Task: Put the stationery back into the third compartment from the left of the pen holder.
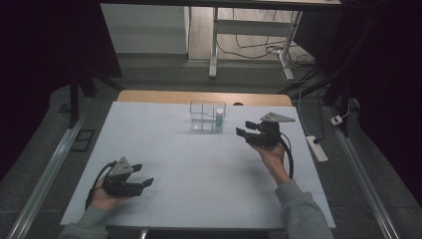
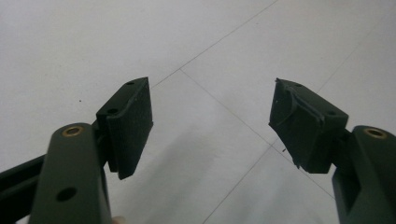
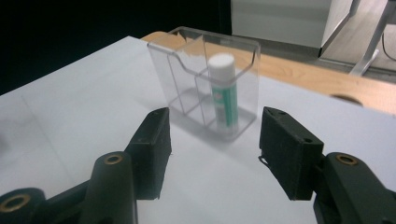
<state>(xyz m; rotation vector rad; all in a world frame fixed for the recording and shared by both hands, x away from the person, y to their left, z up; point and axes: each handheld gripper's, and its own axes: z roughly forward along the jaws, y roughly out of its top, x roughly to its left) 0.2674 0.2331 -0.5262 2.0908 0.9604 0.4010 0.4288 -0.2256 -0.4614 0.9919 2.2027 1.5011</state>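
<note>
A clear, rectangular plastic organiser box divided into compartments is seen standing upright at the far middle of the white-topped bench, and every place below is given from it. The right hand-held gripper is held just to the right of the box and slightly nearer the person, apart from it, its jaws spread wide and nothing between them; in the right gripper view the box is framed just beyond the released jaws. Inside the box, in its right-hand compartment, a white tube with a white cap and a green label is stood upright; the other compartments look bare. The left hand-held gripper is held well apart from the box, towards the near left of the bench, its jaws likewise released over bare white surface.
</note>
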